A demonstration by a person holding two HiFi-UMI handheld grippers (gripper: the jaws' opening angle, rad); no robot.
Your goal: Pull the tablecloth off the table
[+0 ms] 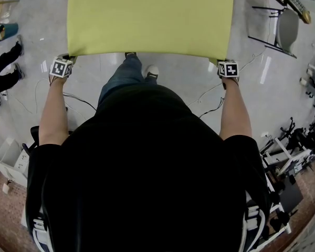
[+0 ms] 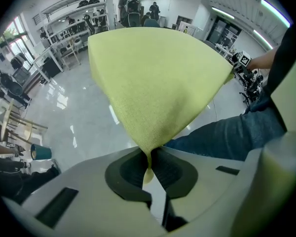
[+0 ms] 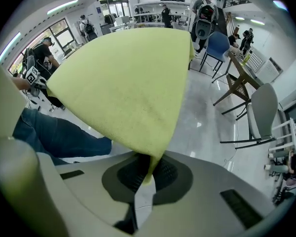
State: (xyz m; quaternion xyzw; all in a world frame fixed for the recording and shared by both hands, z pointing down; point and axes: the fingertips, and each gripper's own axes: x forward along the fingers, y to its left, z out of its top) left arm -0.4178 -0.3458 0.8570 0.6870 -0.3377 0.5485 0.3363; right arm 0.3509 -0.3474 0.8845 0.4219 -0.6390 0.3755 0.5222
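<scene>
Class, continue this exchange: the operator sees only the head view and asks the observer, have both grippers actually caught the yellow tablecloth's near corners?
Observer: The left gripper is shut on one corner of the tablecloth; a tip of cloth pokes past the jaws.
Operator: And the right?
Observer: The right gripper pinches the other corner the same way.
Operator: Anything beyond the far edge?
Observer: A blue chair stands past the far right corner.

Bright ceiling strip lights, floor glare, fisheye edges
</scene>
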